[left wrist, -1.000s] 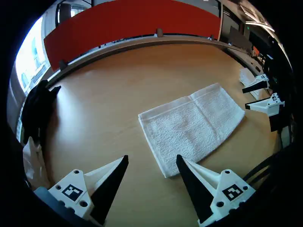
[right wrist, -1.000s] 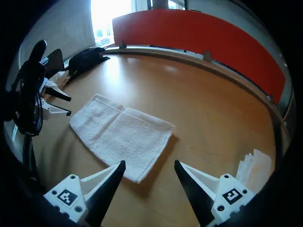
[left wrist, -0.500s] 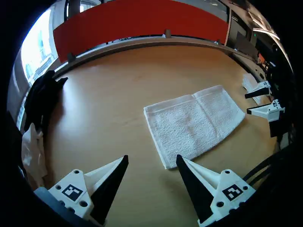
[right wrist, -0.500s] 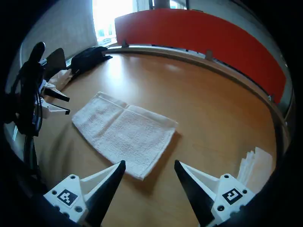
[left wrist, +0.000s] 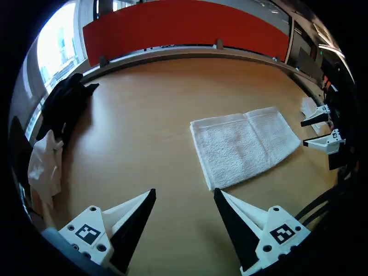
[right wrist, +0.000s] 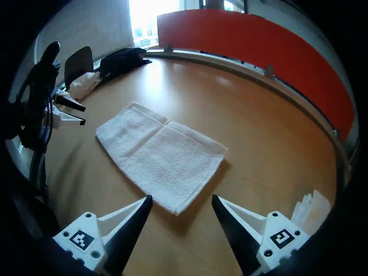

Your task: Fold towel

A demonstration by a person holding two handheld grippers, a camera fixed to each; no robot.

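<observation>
White towel [left wrist: 244,145] lies beside right gripper [left wrist: 302,134], fingers [left wrist: 315,119] apart

Table: a light wooden top [left wrist: 152,115] with a curved far edge spans the middle of both views.
Partition: a red panel [left wrist: 184,23] stands along that far edge, at the top of the frame.
Window: a window [left wrist: 53,43] at upper left gives bright daylight, with glare on the wood nearby.
Wall: a grey wall [right wrist: 92,27] is at upper left in the right gripper view.
Left edge: a black bundle [left wrist: 66,103] lies beside a crumpled white cloth [left wrist: 43,163].
</observation>
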